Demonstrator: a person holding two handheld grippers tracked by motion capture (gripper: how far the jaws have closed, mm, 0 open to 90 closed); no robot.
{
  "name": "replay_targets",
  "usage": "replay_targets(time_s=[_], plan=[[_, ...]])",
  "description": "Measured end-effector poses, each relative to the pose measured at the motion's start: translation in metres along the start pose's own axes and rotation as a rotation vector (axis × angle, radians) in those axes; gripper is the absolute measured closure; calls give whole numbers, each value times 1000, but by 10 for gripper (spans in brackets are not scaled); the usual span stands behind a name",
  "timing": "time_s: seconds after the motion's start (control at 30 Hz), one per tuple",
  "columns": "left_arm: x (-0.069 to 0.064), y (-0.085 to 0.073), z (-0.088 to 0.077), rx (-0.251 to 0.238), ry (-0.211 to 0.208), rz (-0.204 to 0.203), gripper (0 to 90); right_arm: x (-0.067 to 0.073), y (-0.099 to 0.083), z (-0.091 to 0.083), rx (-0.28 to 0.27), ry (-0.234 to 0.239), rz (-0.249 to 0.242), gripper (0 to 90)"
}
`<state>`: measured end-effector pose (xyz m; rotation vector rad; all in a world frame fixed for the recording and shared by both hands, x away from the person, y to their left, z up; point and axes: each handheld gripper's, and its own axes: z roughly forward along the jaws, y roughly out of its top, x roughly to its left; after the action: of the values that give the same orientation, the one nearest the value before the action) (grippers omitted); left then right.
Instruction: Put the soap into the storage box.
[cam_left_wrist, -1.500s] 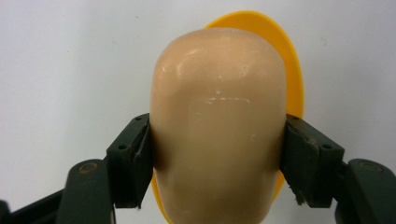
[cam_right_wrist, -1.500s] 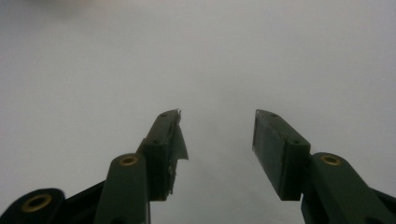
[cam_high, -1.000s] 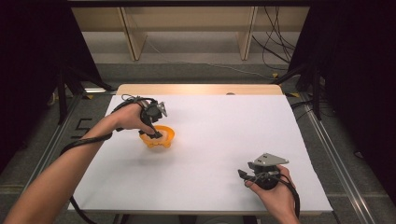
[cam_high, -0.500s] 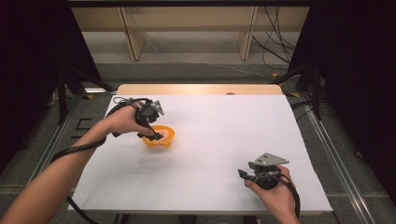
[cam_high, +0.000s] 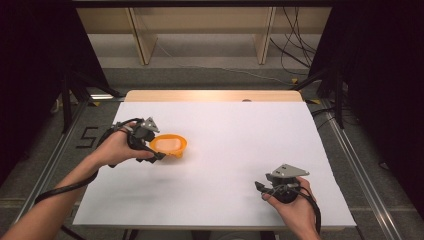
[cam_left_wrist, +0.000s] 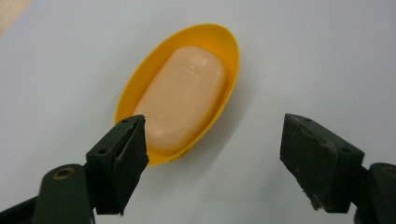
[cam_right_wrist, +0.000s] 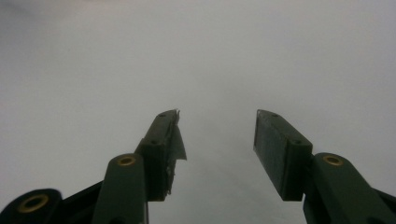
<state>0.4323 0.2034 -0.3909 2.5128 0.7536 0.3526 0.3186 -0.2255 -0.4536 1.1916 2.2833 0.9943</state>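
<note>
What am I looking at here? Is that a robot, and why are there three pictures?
No robot: a person sits at a white table and holds a pair of hand-worked tongs in each hand. The high view looks down from above. The other two come from small cameras riding on the tongs, so the black jaws rise from the bottom.

The left tongs are open, with nothing between the jaws. Just ahead lies a yellow soap dish with a pale bar of soap in it.

The right tongs are also open and hold nothing. They rest near the table's front edge, facing bare tabletop.
</note>
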Motion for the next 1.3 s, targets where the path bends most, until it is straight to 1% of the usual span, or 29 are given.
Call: replay_targets(time_s=[0.07, 0.13, 0.27, 0.3, 0.4, 0.43, 0.47, 0.5, 0.53, 0.57, 0.6, 0.63, 0.67, 0.7, 0.73, 0.77, 0.8, 0.87, 0.9, 0.93, 0.97, 1.0, 1.03, 1.07, 1.1, 1.13, 1.23, 1.27, 1.3], plan=[[-4, -9, -1, -5, 7, -13, 228, 0, 0, 0, -1, 3, -1, 504], [-7, -18, -1, -36, 28, -12, 229, 0, 0, 0, -3, -1, -2, 504], [-17, -38, 3, -55, 48, -51, 228, 0, 0, 0, -1, 1, -1, 504], [-18, -42, 3, -59, 60, -33, 228, 0, 0, 0, -2, 3, 3, 504], [-24, -55, 5, -60, 56, -64, 229, 1, 0, 1, -4, 3, 9, 503], [-26, -59, 7, -67, 65, -68, 228, 1, 0, 1, -5, 1, 5, 503], [-27, -63, 7, -67, 59, -62, 228, 1, 0, 2, -6, 1, 2, 503], [-29, -67, 8, -62, 43, -84, 228, 1, 0, 2, -6, 1, 2, 503], [-30, -71, 8, -51, 35, -87, 228, 1, 0, 2, -6, 1, 3, 503], [-31, -75, 8, -49, 36, -81, 228, 1, 0, 2, -5, 1, 4, 502], [-33, -79, 9, -67, 56, -77, 229, 2, 0, 1, 8, 5, 20, 502], [-35, -83, 10, -58, 51, -107, 229, 2, 0, 1, 8, 5, 20, 502], [-36, -86, 9, -43, 31, -97, 229, 2, 0, 1, 8, 6, 19, 502], [-38, -90, 11, -68, 59, -101, 229, 2, 0, 1, 15, 3, 26, 502], [-38, -93, 11, -63, 56, -92, 228, 2, 0, 1, 15, 3, 26, 502], [-43, -100, 12, -61, 52, -135, 229, 3, 0, 1, 15, 2, 29, 502], [-45, -103, 12, -62, 50, -162, 229, 2, 0, 1, 14, 0, 26, 501], [-47, -106, 12, -60, 42, -165, 229, 2, 0, 1, 11, 1, 27, 501], [-51, -109, 15, -97, 69, -181, 229, 2, 0, 2, 7, 3, 15, 501], [-54, -112, 17, -118, 63, -221, 230, 1, 0, 2, 0, -2, 5, 501], [-54, -115, 15, -119, 66, -202, 233, 1, 0, 2, 0, -2, 4, 501], [-56, -117, 16, -125, 70, -213, 237, 1, 0, 2, 1, -1, 4, 501], [-57, -118, 16, -126, 72, -210, 241, 2, 0, 1, 7, 2, 20, 501], [-60, -120, 17, -127, 70, -236, 241, 2, 0, 1, 10, 1, 18, 501], [-59, -120, 17, -128, 78, -199, 242, 2, 1, 1, 10, 2, 18, 501], [-61, -120, 18, -120, 78, -214, 243, 3, 1, 1, 12, 11, 33, 501], [-61, -118, 21, -126, 82, -193, 248, 3, 1, 0, 17, 8, 23, 501], [-63, -118, 22, -115, 66, -225, 250, 3, 1, 0, 16, 8, 22, 501], [-62, -118, 22, -108, 71, -221, 251, 3, 1, 0, 13, 8, 21, 501]])
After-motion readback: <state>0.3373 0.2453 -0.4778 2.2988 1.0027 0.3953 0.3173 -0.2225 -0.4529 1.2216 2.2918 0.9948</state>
